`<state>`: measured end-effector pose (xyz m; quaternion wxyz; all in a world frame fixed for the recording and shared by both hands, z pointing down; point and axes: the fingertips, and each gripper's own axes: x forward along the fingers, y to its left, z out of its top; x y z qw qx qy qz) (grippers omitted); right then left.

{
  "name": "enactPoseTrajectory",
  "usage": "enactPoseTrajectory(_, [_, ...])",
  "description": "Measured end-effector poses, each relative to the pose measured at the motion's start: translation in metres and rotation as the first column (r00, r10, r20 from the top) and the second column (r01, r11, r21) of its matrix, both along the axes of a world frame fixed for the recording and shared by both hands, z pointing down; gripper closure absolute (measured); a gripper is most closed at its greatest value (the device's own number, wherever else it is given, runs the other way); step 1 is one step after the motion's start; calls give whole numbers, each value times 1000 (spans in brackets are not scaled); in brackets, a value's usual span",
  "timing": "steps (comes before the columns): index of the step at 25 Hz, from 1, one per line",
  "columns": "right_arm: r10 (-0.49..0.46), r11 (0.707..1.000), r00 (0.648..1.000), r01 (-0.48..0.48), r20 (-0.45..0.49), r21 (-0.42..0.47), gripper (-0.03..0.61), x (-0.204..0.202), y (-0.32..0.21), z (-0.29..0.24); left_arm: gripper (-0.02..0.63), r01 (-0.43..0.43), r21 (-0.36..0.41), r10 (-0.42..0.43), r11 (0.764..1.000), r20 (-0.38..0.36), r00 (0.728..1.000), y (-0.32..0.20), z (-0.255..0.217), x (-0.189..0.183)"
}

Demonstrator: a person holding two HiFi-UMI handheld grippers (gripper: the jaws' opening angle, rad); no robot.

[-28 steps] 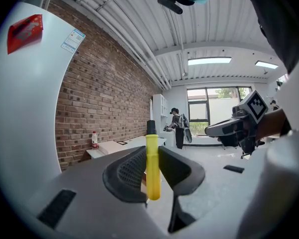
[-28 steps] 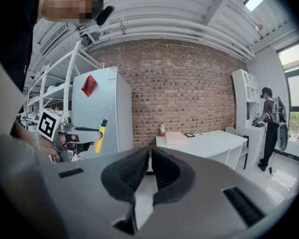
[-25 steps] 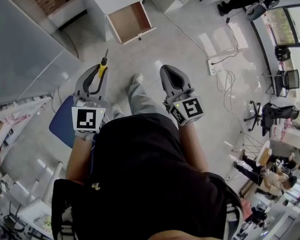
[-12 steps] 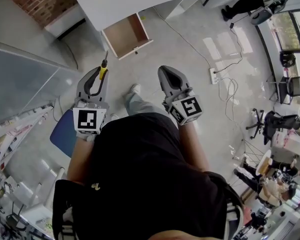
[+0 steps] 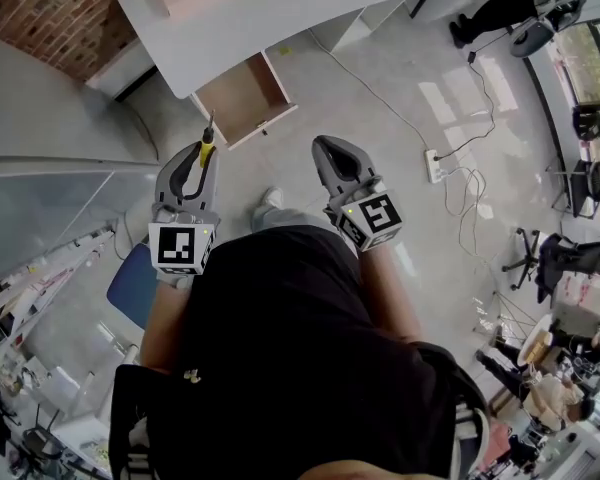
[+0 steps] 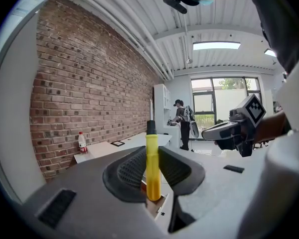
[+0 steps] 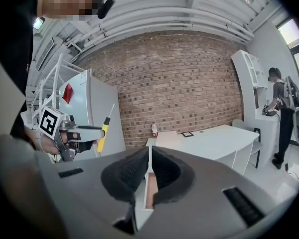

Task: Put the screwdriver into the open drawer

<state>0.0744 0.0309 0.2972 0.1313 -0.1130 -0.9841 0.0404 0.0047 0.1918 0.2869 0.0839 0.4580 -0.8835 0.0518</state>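
Left gripper (image 5: 198, 158) clamps the screwdriver (image 6: 152, 163) — drawer (image 5: 242, 96) stands open

Daylight from the windows (image 6: 217, 96) and a ceiling light panel (image 6: 217, 45) fills the room brightly and evenly, with only soft shadows. The glossy floor (image 5: 380, 108) throws back pale patches of glare. All views are sharp but wide-angle, so straight lines bow toward the edges, and both gripper views fade to black at the corners.
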Motion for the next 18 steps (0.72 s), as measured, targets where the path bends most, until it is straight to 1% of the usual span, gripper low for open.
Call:
enactPoseTrajectory(4, [-1,1000,1000,1,-1,-16,566,-13,-24,8,532,-7,-24,7,1000,4,1000,-25,6,-15])
enactPoseTrajectory(9, [1,999,1000,-1,3,-39,566,-19,-48,12,532,-12,-47,12,999,-7,1000,-51,11,-23])
enactPoseTrajectory(13, [18,998,1000,-18,-9,-59,566,-21,-64,30,532,-31,-64,30,997,-10,999,-70,26,-31])
enactPoseTrajectory(18, [57,994,998,-60,-35,-89,566,-25,-69,23,532,-74,-92,72,993,-26,997,-84,15,-48])
